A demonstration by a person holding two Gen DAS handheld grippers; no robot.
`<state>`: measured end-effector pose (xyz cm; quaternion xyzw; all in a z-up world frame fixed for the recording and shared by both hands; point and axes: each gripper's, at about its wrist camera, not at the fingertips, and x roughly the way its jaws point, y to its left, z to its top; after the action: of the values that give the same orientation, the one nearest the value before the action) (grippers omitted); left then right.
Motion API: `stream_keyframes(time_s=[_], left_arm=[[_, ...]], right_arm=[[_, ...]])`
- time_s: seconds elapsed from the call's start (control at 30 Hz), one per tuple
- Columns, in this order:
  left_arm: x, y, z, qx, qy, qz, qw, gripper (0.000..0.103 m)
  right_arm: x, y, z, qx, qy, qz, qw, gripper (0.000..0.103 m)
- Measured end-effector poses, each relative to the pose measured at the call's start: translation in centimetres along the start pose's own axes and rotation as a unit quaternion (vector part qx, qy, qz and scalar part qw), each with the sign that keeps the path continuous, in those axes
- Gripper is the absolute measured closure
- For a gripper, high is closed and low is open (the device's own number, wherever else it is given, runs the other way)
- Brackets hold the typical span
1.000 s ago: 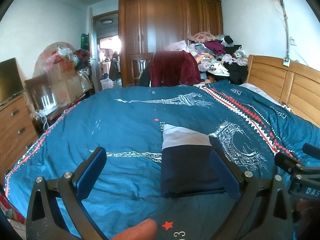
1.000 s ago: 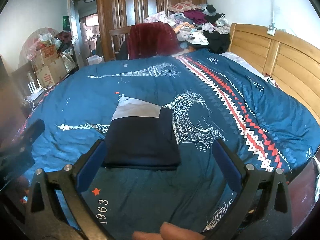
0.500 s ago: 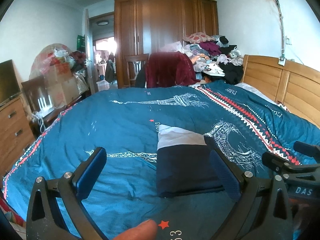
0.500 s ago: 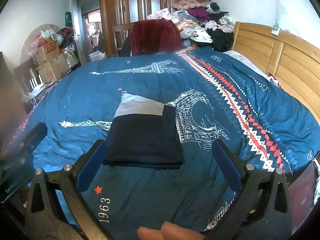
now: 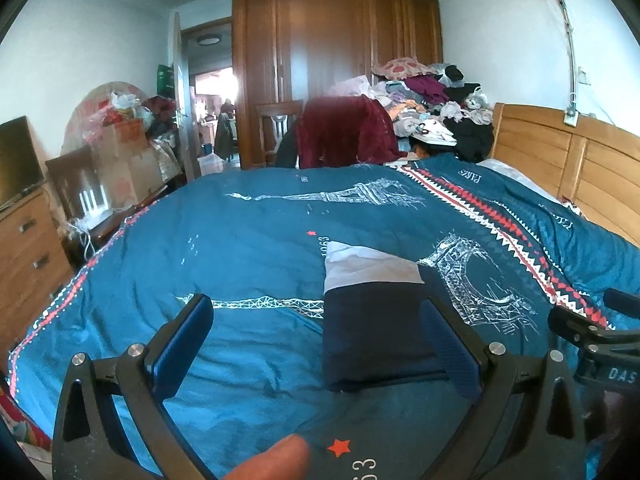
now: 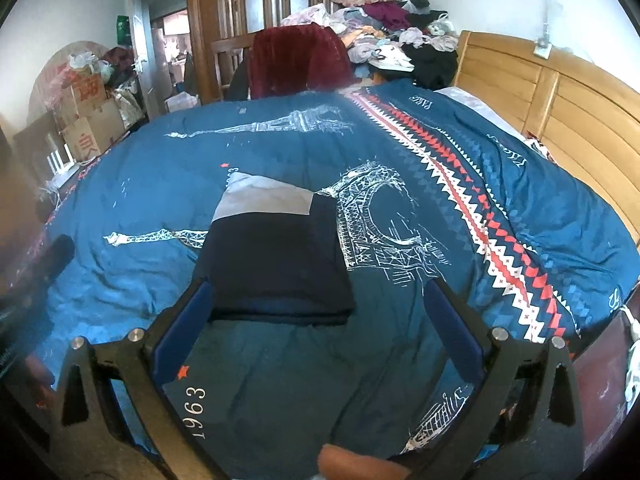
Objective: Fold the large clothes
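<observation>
Lying flat on the blue Paris-print duvet [image 6: 460, 112], the folded navy garment [image 6: 276, 264] with its pale grey panel [image 6: 264, 200] at the far end looks finished: a tidy rectangle, its near edge stacked in even layers. Both tools are held above the bed and clear of the cloth; the left gripper [image 5: 320, 344] has its jaws spread wide with nothing between them, and the right gripper [image 6: 320, 320] is likewise spread and empty, the garment's near left corner just beyond its left finger. I judge the step in hand to be a last check or a lift away. To do it well, leave the stack undisturbed, or, if a corner needs squaring, come down low and pinch all layers together near the folded edge so none slides. The heap of clothes [image 6: 384, 28] beyond the bed likely supplies the next piece.
</observation>
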<state>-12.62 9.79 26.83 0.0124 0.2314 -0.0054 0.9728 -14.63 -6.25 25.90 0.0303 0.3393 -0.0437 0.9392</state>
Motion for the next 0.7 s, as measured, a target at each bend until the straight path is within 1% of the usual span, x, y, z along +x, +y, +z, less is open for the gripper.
stream_keyframes(time_s=[0.2, 0.4, 0.7], left_arm=[[0.3, -1.2, -0.1, 0.015, 0.006, -0.002, 0.9999, 0.0], [1.0, -1.4, 0.1, 0.01, 0.017, -0.007, 0.9998, 0.0], [0.8, -1.3, 0.5, 0.009, 0.01, -0.005, 0.9999, 0.0]], right_arm=[[-0.1, 0.3, 0.2, -0.009, -0.005, 0.01, 1.0, 0.0], [-0.1, 0.0, 0.5, -0.005, -0.009, 0.015, 1.0, 0.0], [0.1, -0.1, 0.6, -0.005, -0.01, 0.015, 1.0, 0.0]])
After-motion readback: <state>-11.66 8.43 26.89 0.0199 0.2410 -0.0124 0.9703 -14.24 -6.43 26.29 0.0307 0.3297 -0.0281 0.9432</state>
